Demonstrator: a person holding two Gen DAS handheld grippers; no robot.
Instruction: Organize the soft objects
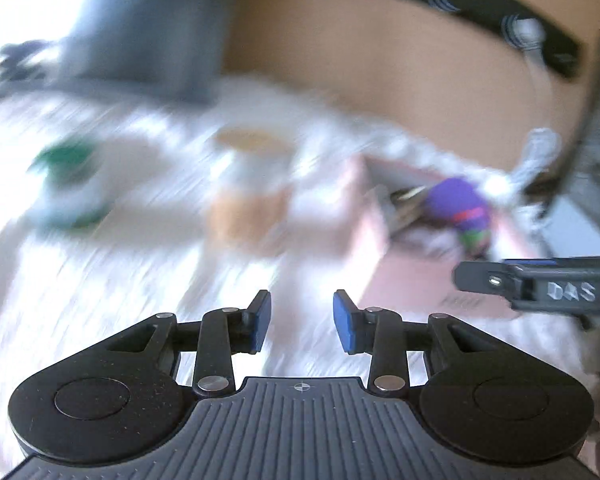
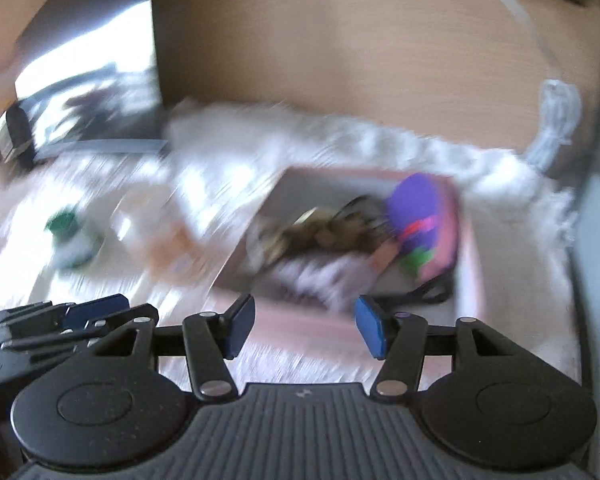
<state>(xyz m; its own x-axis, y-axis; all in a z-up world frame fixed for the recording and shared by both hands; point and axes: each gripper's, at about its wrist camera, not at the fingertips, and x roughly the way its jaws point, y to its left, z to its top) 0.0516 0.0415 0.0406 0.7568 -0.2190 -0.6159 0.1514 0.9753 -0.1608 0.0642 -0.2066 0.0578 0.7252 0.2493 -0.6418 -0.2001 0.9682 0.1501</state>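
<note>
Since the pink box (image 2: 466,276) gathers the soft toys (a purple one (image 2: 414,204) inside), both the left gripper (image 1: 302,318) and the right gripper (image 2: 304,326) hang open, empty.

Ahead of your right tongs (image 2: 305,330) the pink box (image 2: 470,276) lies open-topped, half filled with a purple toy (image 2: 416,208). The wooden panel (image 2: 360,60) blocks you behind it; your left tongs (image 2: 60,316) crowd your left.
</note>
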